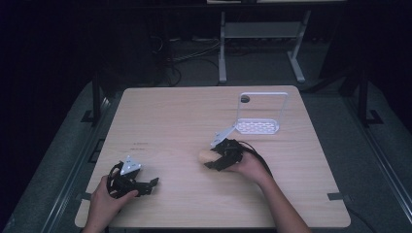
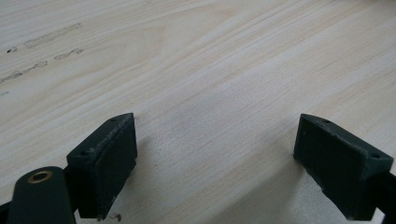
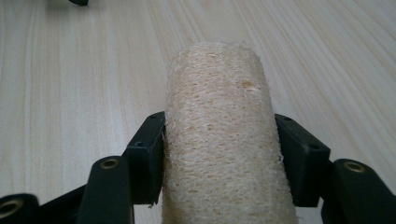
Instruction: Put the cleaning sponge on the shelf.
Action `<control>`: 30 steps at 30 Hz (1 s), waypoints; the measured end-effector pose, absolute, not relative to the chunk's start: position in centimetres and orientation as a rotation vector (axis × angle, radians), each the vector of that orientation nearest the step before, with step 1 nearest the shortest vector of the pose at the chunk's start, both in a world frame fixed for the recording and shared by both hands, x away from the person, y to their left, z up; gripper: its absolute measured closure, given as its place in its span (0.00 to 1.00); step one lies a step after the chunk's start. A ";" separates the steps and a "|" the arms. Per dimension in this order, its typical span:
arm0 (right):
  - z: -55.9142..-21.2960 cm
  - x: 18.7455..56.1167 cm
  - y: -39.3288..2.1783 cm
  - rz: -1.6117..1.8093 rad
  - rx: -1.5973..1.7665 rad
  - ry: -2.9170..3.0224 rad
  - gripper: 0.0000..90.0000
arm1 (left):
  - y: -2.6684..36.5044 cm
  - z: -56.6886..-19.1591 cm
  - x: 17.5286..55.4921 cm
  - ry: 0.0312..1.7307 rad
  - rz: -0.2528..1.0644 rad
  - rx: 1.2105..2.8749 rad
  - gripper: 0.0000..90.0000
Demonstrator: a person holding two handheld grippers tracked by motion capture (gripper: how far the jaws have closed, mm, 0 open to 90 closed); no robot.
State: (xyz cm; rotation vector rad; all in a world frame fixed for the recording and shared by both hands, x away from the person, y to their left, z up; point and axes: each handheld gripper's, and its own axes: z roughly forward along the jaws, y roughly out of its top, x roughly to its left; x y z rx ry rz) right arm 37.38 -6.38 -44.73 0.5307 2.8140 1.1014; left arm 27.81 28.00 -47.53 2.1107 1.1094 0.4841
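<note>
A tan, fibrous loofah cylinder (image 3: 219,116) lies lengthwise between the two black jaws of my right gripper (image 3: 219,154), whose pads press on both its sides. In the high view the loofah (image 1: 205,156) sticks out to the left of the right gripper (image 1: 217,161), just above the middle of the wooden table (image 1: 170,116). My left gripper (image 1: 148,186) rests near the front left edge. In its own view the left gripper (image 2: 215,140) has its jaws spread wide, with bare wood between them.
A white wire stand (image 1: 258,126) with a perforated base and a tall loop frame sits at the back right of the table. Faint dark marks (image 1: 140,145) show on the wood left of centre. Beyond the table, the floor is dark with cables and desk legs.
</note>
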 end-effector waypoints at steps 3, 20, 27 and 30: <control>-44.7 37.4 -6.6 1.098 0.543 2.801 0.45 | 28.0 -47.5 27.8 1.110 0.484 2.111 0.14; -44.0 38.0 -8.8 1.086 0.657 2.732 0.45 | 28.0 -47.5 27.8 1.110 0.484 2.111 0.14; -43.7 38.3 -10.0 1.084 0.723 2.699 0.45 | 28.0 -47.5 27.8 1.110 0.484 2.110 0.14; -43.6 38.6 -10.5 1.077 0.750 2.681 0.45 | 28.0 -47.5 27.8 1.110 0.484 2.110 0.14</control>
